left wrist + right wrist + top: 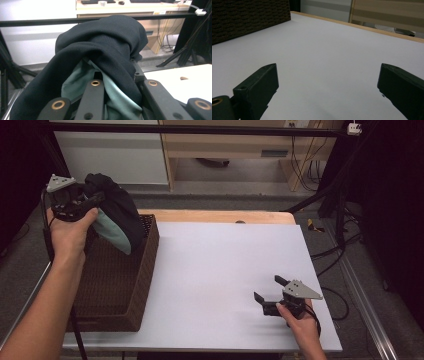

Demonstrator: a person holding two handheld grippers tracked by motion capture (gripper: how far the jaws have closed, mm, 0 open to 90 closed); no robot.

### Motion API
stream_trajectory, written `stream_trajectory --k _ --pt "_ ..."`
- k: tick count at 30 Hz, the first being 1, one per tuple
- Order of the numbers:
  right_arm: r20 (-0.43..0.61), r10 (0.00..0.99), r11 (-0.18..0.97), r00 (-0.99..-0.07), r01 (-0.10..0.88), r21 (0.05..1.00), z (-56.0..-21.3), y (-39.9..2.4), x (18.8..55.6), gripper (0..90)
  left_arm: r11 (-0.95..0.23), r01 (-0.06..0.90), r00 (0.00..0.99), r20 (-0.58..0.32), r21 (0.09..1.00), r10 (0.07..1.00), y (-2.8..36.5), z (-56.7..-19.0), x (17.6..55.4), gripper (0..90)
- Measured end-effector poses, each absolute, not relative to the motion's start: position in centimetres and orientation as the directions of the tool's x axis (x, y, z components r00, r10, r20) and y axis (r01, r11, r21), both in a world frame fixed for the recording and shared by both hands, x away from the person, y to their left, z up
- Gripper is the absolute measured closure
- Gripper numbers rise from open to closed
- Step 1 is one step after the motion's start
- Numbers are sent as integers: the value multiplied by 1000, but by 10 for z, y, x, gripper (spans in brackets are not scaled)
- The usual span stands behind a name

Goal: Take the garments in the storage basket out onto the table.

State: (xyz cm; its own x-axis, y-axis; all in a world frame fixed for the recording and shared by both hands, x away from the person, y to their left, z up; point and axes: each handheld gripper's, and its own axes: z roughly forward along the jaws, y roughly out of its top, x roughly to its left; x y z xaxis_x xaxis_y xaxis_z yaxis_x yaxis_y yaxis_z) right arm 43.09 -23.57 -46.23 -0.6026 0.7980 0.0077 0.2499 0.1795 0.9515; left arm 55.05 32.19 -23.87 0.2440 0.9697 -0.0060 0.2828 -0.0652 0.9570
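A dark garment with a pale green lining (114, 215) hangs bunched from my left gripper (92, 199), raised above the brown wicker basket (144, 270) at the table's left. In the left gripper view the dark cloth (100, 47) is wedged between the jaws, and the green lining (110, 97) shows below; the gripper is shut on it. My right gripper (267, 289) rests low over the white table top (215, 265) near the front right, open, with nothing between its fingers (258, 85).
The basket's woven wall (249, 17) stands at the far left in the right gripper view. A black frame bar (190, 129) crosses behind the table. Cables (330, 255) trail off the right edge. A small dark spot (240, 222) marks the table's far edge.
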Motion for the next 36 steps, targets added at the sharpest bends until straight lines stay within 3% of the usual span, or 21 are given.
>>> stream_trajectory --k 5,9,36 --pt "38 790 145 -612 247 958 -461 -235 430 35 -42 278 266 -35 960 963 315 -236 550 780" --pt "15 797 174 -604 254 952 -463 -234 431 34 33 274 299 -118 961 947 306 -233 550 780" --pt "5 786 195 -618 256 947 -463 -229 431 31 -30 230 381 -62 973 922 243 -202 551 776"
